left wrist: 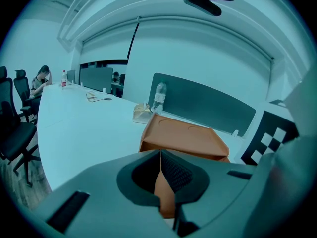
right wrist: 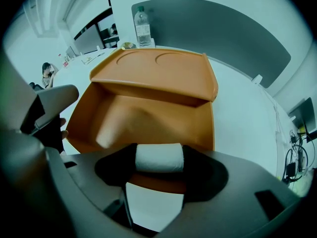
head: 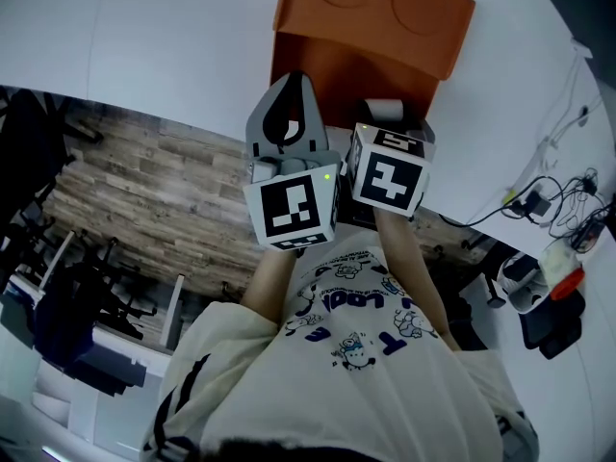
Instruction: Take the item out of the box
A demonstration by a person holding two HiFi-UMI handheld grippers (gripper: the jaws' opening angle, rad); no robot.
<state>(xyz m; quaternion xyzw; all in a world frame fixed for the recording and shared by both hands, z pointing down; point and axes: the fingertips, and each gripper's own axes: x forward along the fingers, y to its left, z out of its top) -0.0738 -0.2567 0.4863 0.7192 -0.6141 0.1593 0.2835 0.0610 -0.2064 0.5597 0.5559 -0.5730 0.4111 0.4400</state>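
Note:
An orange box (head: 358,77) stands open on the white table (head: 154,46), its lid (head: 375,6) folded back. In the right gripper view the box (right wrist: 148,110) looks empty inside. My right gripper (right wrist: 159,158) is shut on a white roll (right wrist: 159,157), held just above the box's near edge; in the head view the roll (head: 383,111) shows at that gripper's tips (head: 385,114). My left gripper (head: 292,92) hangs beside it at the box's near left corner, jaws shut with nothing between them. In the left gripper view its tips (left wrist: 161,165) meet in front of the box (left wrist: 183,138).
A water bottle (right wrist: 142,26) and a crumpled bag (left wrist: 142,114) stand behind the box, before a grey divider panel (left wrist: 208,108). Cables and devices (head: 549,200) lie at the table's right. A person (left wrist: 42,81) sits at the far end. The table's near edge is close to my body.

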